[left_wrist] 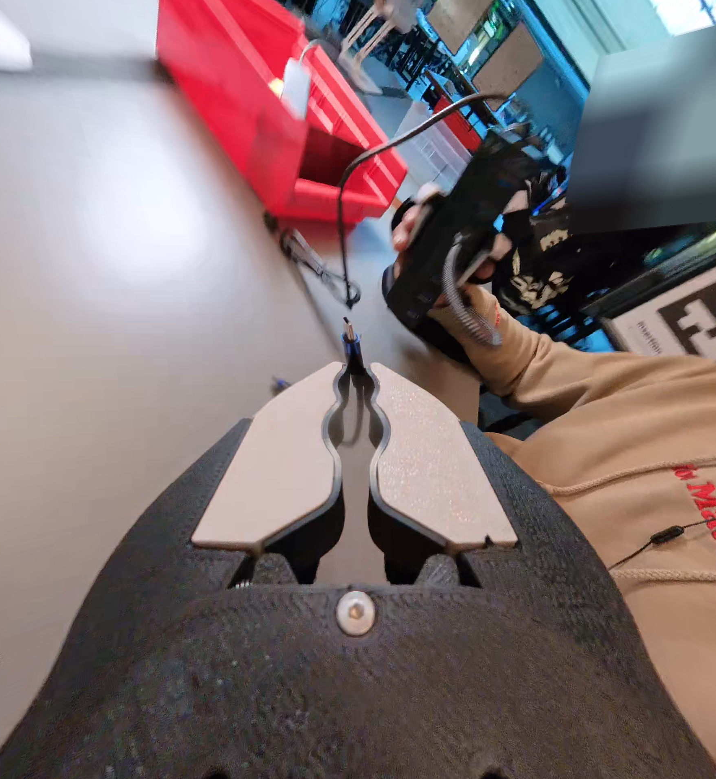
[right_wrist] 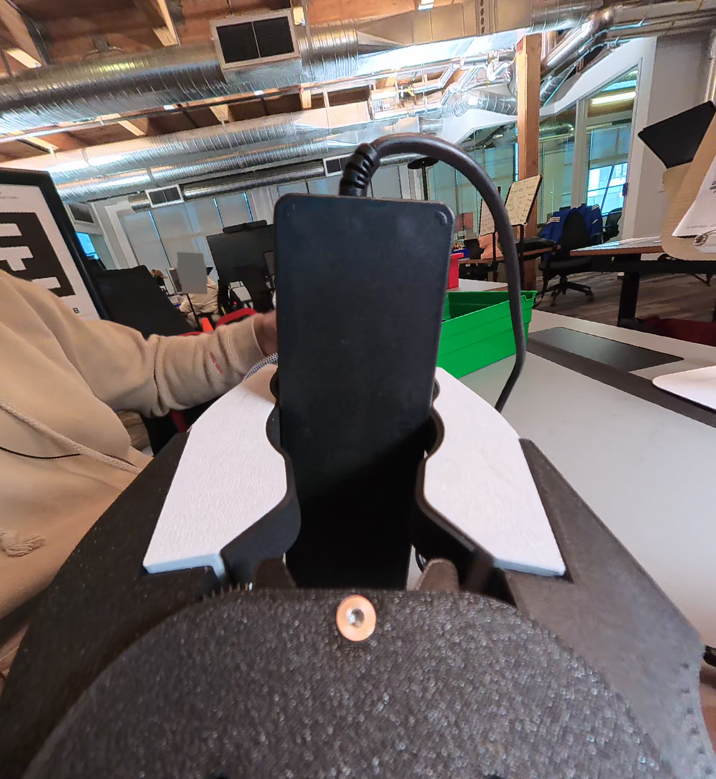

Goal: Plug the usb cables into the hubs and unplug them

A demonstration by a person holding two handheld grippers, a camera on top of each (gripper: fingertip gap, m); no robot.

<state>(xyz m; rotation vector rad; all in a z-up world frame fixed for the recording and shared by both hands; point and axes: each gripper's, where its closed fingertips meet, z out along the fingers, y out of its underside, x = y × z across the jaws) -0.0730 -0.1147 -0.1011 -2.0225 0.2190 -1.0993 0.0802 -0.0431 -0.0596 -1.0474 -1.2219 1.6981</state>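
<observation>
A: While the left gripper (left_wrist: 356,371) sits nearly closed, its tips are clamped on a usb cable plug (left_wrist: 351,343), blue collar and metal end poking out past the tips. Cable body runs back btwn the fingers.

B: And the right gripper (right_wrist: 357,392)?

A: Clamped on a black hub (right_wrist: 362,358), held upright btwn the white fingers (right_wrist: 238,472). Hub's own black cord (right_wrist: 495,236) leaves the top end, arcs over to the right, drops toward the grey table (right_wrist: 601,463).

B: Does the hub show in the left wrist view?

A: Yes, hub (left_wrist: 453,236) is up and right of the plug, apart from it, not plugged. A hand (left_wrist: 466,261) in a tan sleeve is around that far gripper. Its cord (left_wrist: 373,164) loops up, then hangs down w/ its end just beyond the plug tip.

B: Surroundings?

A: Left wrist view: red bin (left_wrist: 272,122) on the table (left_wrist: 116,253), blurry; second blue-collared plug (left_wrist: 279,383) lying on the table left of the tips. Right wrist view: green bin (right_wrist: 487,329) behind the hub, white pad (right_wrist: 710,388) far right, black-and-white marker board (right_wrist: 14,248) at left.
</observation>
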